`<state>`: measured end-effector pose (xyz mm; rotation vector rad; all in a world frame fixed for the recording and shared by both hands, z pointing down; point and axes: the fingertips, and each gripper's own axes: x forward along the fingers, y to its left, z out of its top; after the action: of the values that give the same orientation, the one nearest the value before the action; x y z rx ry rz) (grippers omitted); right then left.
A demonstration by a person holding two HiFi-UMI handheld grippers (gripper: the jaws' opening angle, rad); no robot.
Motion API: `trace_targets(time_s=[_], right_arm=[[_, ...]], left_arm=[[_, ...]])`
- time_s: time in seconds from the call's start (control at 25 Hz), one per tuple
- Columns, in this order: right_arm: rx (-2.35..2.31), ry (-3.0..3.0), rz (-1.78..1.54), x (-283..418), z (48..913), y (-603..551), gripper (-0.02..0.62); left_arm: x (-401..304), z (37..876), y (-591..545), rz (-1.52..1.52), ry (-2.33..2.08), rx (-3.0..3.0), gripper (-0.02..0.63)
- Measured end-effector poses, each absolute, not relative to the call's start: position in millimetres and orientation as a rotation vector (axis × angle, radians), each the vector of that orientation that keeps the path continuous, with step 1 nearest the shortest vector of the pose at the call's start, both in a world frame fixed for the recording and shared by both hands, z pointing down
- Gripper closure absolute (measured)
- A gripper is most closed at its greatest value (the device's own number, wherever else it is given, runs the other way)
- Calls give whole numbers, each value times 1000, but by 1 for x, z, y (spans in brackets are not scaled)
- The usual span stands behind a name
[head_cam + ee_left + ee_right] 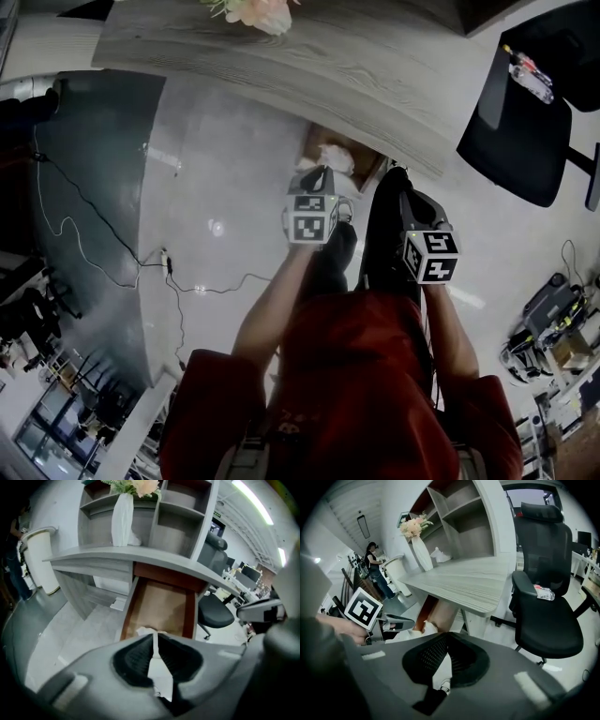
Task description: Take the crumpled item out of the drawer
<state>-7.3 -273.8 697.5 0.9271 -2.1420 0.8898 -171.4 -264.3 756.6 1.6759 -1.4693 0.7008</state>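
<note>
**Reader:** What does the left gripper (155, 638) hold?

**Legend:** Its jaws are clenched on the crumpled item (159, 670), a white sheet pinched between the ribbed pads (133, 660). A puckered edge of the sheet protrudes past the tips.

**Reader:** Where does the item lie relative to the drawer (161, 602)?

**Legend:** It is at the near end of the open, brown-lined drawer, which projects from beneath the grey desk (140, 555). The head view shows the white wad just beyond the gripper's tip, over the drawer's front part. Whether it touches the drawer floor cannot be told.

**Reader:** And the right gripper (447, 637)?

**Legend:** Its jaws are closed tip to tip with nothing between them. Only floor shows through the gap behind the tips. It is held beside the left gripper, on that gripper's right, apart from the drawer.

**Reader:** What surrounds them?

**Legend:** A white vase (123, 520) of flowers stands on the desk. A black office chair (546, 606) stands to the right of the drawer, with a bottle (543, 593) lying on its seat.
</note>
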Motion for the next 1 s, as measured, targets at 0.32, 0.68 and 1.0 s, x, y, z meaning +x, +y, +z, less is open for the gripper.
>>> trace_targets(time_s=[0.32,0.68,1.0], right_arm=[[891,-2127,910,-13,722,-276,594],[865,-2114,927,-9,734,-274,594],[874,-2103,945,-4,737,-275,594]], left_arm=[[-171,803,-274,742,-1447,1645,551],[-174,833,-280,764,-1441,1573,523],[-176,846,-285,813,-1427,1540,523]])
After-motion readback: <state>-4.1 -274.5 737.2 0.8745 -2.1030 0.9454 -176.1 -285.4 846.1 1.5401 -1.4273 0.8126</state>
